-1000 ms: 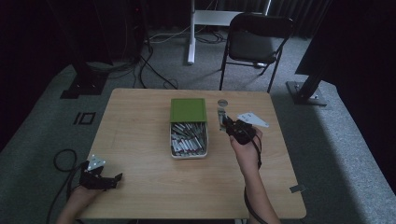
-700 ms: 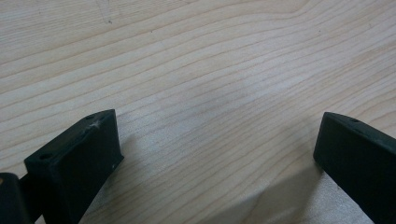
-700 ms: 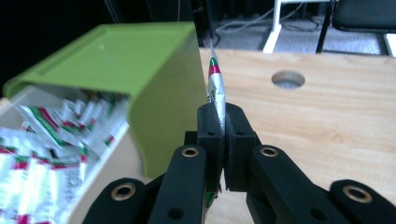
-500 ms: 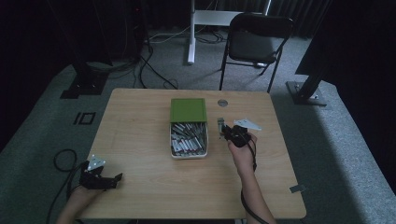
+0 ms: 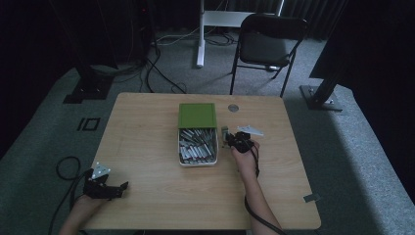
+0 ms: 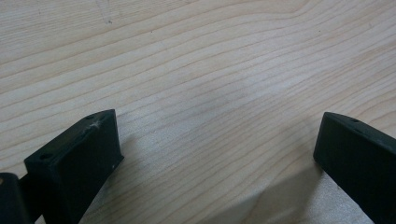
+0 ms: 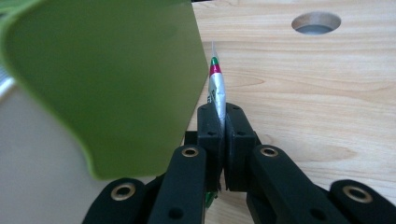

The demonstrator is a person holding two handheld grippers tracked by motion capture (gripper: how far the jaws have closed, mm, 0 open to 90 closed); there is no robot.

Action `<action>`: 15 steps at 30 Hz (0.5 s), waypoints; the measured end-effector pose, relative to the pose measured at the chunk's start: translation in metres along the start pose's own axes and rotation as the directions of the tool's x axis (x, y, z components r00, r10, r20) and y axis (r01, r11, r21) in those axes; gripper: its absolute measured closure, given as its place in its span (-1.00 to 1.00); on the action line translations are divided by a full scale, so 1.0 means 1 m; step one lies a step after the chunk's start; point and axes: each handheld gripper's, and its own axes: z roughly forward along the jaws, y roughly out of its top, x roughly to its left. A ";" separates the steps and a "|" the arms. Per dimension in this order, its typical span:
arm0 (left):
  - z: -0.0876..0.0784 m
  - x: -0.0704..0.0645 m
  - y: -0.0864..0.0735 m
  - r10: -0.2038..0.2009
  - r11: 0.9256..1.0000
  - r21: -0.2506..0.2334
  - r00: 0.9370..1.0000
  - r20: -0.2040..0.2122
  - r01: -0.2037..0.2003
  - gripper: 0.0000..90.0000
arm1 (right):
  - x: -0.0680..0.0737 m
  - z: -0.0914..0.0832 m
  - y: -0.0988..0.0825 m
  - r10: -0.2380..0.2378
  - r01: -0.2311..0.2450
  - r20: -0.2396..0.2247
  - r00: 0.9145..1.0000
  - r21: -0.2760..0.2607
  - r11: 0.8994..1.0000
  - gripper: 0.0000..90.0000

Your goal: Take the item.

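Down at seven o'clock on the bench (image 5: pixel 147 127), the left gripper (image 5: pixel 103 186) rests with its jaws wide apart over bare wood. Centre of the bench, a white tray (image 5: pixel 197 152) of silver sachets sits under its green lid (image 5: pixel 197 115). At the tray's three o'clock side, the right gripper (image 5: pixel 230 138) has its jaws clamped on one thin silver sachet (image 7: pixel 217 91).

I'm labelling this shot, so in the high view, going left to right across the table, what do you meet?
Left gripper → white box of silver packets with green lid → right gripper pinching a silver packet.
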 end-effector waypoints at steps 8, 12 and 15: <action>0.000 0.000 0.000 0.000 1.000 0.000 1.000 0.000 0.000 -0.97 | -0.011 0.007 -0.001 0.006 -0.007 0.037 0.999 0.027 1.000 0.93; 0.000 0.000 0.000 0.000 1.000 0.000 1.000 0.000 0.000 -0.97 | -0.018 0.011 -0.006 0.033 -0.034 0.037 0.999 0.040 0.999 0.90; 0.000 0.000 0.000 0.000 1.000 0.000 1.000 0.000 0.000 -0.97 | -0.023 0.013 -0.008 0.045 -0.047 0.042 0.998 0.051 0.998 0.84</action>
